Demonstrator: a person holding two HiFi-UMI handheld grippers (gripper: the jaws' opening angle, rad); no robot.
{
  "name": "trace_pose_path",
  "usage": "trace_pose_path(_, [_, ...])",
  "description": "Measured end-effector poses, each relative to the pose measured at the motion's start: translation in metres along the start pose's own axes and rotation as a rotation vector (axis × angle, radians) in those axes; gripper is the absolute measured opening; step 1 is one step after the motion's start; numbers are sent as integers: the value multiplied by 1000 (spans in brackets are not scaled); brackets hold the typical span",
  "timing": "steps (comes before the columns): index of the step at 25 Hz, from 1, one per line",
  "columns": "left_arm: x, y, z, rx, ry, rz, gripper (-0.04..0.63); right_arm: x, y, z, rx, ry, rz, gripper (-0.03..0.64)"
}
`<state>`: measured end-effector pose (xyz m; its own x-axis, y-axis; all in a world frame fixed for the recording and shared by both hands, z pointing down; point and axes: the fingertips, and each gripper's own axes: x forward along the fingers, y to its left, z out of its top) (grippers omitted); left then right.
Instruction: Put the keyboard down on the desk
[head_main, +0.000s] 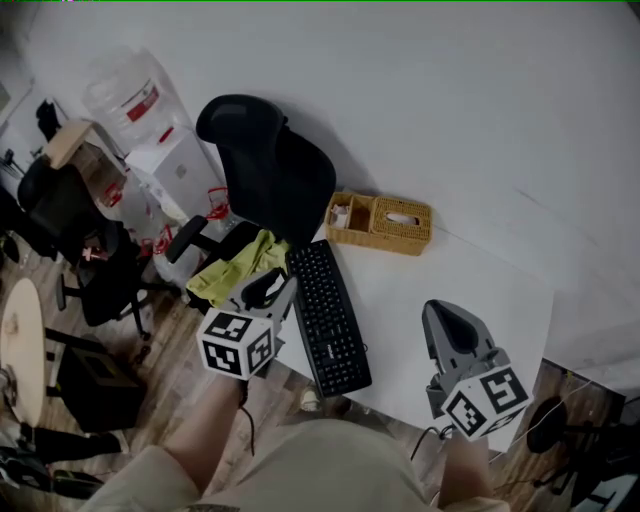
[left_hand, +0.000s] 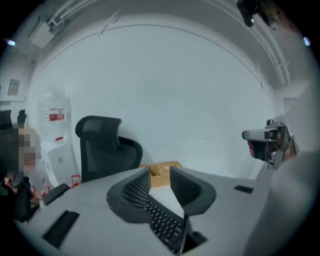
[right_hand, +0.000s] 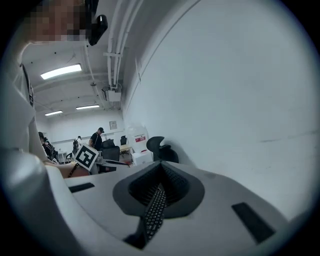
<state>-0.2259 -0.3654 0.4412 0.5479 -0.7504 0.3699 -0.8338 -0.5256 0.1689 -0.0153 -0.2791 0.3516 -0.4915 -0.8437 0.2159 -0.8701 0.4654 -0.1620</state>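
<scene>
A black keyboard (head_main: 330, 315) lies flat on the white desk (head_main: 460, 265), along its left edge. My left gripper (head_main: 285, 286) hovers at the keyboard's left side. In the left gripper view its jaws (left_hand: 160, 176) stand partly apart, and the keyboard (left_hand: 162, 222) shows low in the gap with no pad pressing on it. My right gripper (head_main: 441, 309) hangs over bare desk to the right of the keyboard, apart from it. Its tips (right_hand: 160, 167) meet, and the keyboard (right_hand: 154, 210) is seen beyond them.
A woven yellow basket (head_main: 380, 222) stands on the desk behind the keyboard. A black office chair (head_main: 270, 165) with a yellow cloth (head_main: 238, 265) on its seat is at the desk's left edge. Further left are a water dispenser (head_main: 150, 125) and a round table (head_main: 20, 340).
</scene>
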Motion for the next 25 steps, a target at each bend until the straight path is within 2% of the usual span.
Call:
trace_pose_path(5, [-29,-30,40,150,-81,-45,95,-17,19,40,-55,-92,8,25])
trace_pose_path(9, [-50,-48,65,209,-147,-81,70,-27,31,59,-149,-125,-10,25])
trace_pose_path(15, [-83,-67,82,206,-207,-157,40,-35,50,63,-210,-132,5,25])
trace_pose_path(20, [-100,-73,76,277,-199,-149,25,-39,61,60,-195,-141,26,25])
trace_pose_path(22, [-101,-72,66,260,-179,-153,25,-39,64,56,-189,-135,32,25])
trace_pose_path(25, [-96,-65,48,182,-158,-168,25,-34,66,45,-195,-103,36,25])
